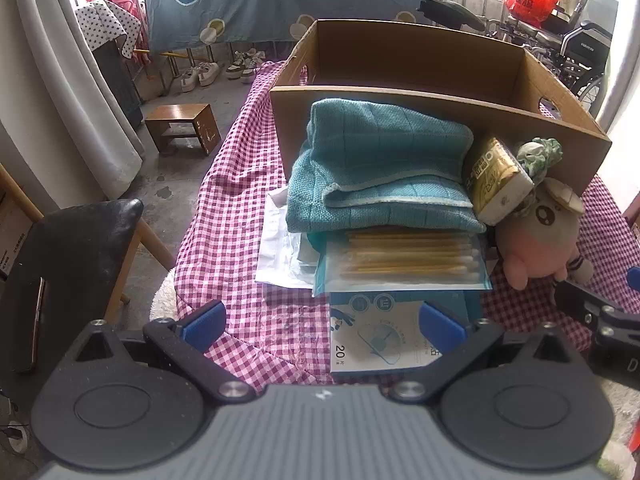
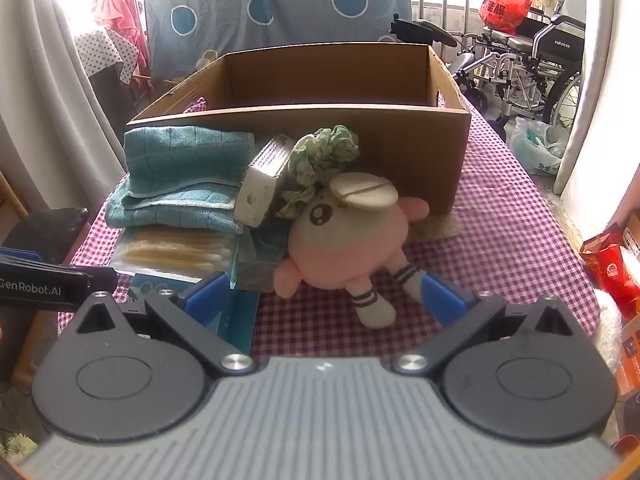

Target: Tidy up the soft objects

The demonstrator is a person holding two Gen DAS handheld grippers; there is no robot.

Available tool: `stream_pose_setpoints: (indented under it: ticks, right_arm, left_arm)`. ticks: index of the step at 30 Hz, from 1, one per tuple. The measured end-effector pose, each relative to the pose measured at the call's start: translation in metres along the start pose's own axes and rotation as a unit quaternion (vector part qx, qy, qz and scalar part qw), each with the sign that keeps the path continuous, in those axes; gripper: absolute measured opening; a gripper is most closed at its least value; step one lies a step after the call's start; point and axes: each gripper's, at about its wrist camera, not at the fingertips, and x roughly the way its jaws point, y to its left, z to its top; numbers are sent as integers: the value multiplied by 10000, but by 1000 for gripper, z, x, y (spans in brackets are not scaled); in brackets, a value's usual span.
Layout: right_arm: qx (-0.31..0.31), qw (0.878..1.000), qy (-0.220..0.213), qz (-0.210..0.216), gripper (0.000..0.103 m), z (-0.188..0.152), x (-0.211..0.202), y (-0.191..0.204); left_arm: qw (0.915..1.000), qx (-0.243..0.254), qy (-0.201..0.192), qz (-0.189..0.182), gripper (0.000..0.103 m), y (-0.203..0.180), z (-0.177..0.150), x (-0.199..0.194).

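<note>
A folded teal towel lies against the front wall of an open cardboard box. Beside it lean a tissue pack, a green scrunchie and a pink plush toy. A bag of cotton swabs and a mask packet lie in front of the towel. My left gripper is open above the mask packet. My right gripper is open around the plush toy's legs, not touching them.
A pink checked cloth covers the table. A black chair and a wooden stool stand to the left. A wheelchair is at the back right. Red packages sit at the right edge.
</note>
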Motion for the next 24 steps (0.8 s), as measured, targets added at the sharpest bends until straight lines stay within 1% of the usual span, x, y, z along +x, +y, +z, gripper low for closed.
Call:
stream_pose_setpoints:
  ticks: [24]
  right_arm:
    - [-112,9999,1,-52,102,1,-1,5]
  left_arm:
    - [10000,-45,34,-36,103,4,-1,1]
